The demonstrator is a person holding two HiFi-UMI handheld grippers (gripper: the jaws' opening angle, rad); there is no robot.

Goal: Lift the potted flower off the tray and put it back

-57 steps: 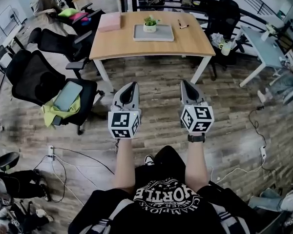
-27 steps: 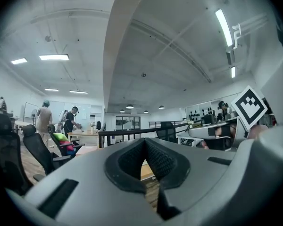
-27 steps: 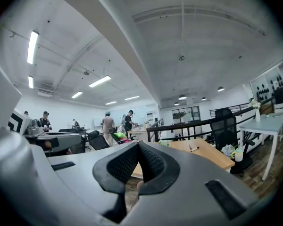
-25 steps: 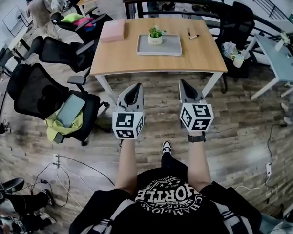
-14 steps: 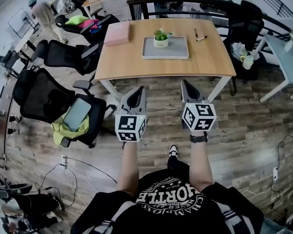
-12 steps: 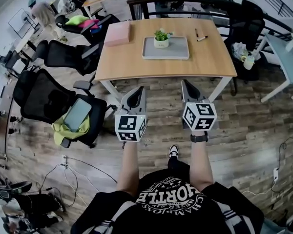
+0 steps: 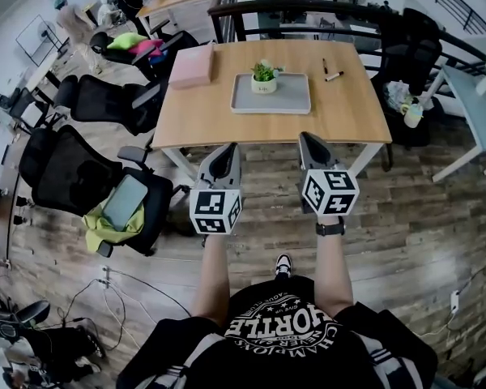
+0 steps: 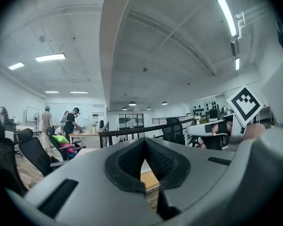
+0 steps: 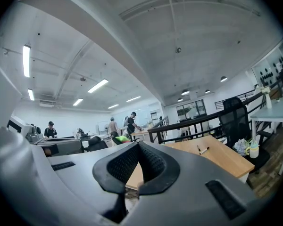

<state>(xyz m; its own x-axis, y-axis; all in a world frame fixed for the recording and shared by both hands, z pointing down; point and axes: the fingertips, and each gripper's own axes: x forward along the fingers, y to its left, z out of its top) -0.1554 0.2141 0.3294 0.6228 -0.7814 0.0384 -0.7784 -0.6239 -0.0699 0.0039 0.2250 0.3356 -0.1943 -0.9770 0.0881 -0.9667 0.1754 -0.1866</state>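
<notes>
Jaws pressed together and empty, the left gripper (image 7: 224, 149) and right gripper (image 7: 307, 138) point level short of the table (image 7: 356, 113), where the potted flower (image 7: 264, 77) stands on the tray (image 7: 293, 102); a good approach would spread one gripper's jaws before reaching the pot.

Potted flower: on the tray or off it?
On the tray: the potted flower stands upright inside the grey tray on the wooden table.
</notes>
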